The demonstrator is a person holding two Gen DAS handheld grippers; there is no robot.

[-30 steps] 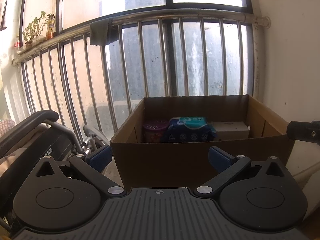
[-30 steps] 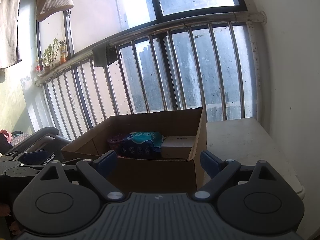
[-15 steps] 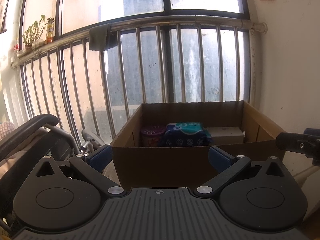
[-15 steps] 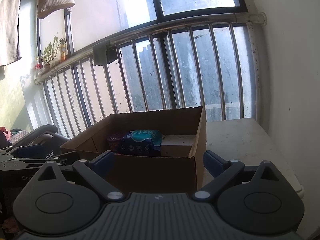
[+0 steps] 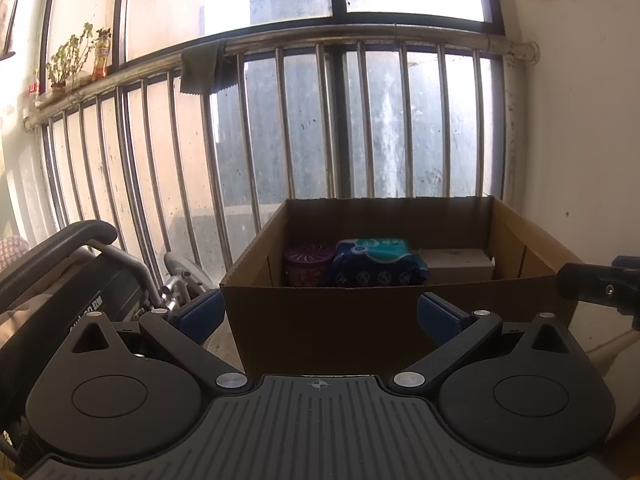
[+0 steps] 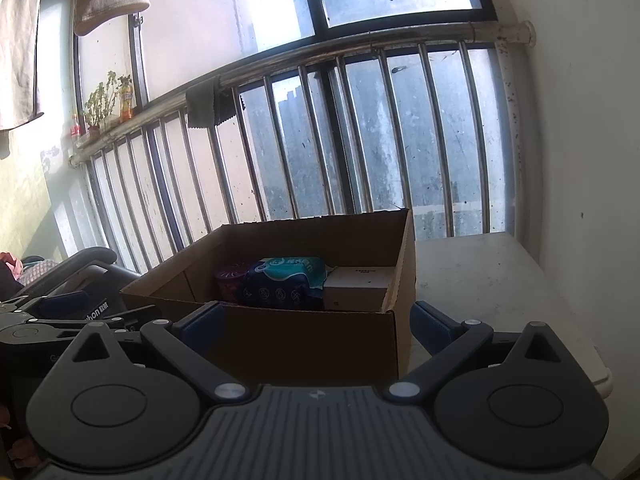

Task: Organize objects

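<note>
**Ann:** Box (image 5: 360, 320) dead ahead of both tongs, three items packed along its far wall: purple tub (image 5: 309, 265), blue pack (image 5: 376, 264), white carton (image 5: 460, 266).

**Raj:** And the tongs?

**Ann:** Left tongs (image 5: 320, 312) spread wide, holding nothing. Right tongs (image 6: 316, 320) the same, empty, straddling the box's near right corner.

**Raj:** Risks?

**Ann:** I'd say that near wall. Come in low and a finger (image 6: 430, 322) catches cardboard, shoving the box along the table (image 6: 500, 280). Also, the tongs sit close together; they could collide reaching in.
</note>
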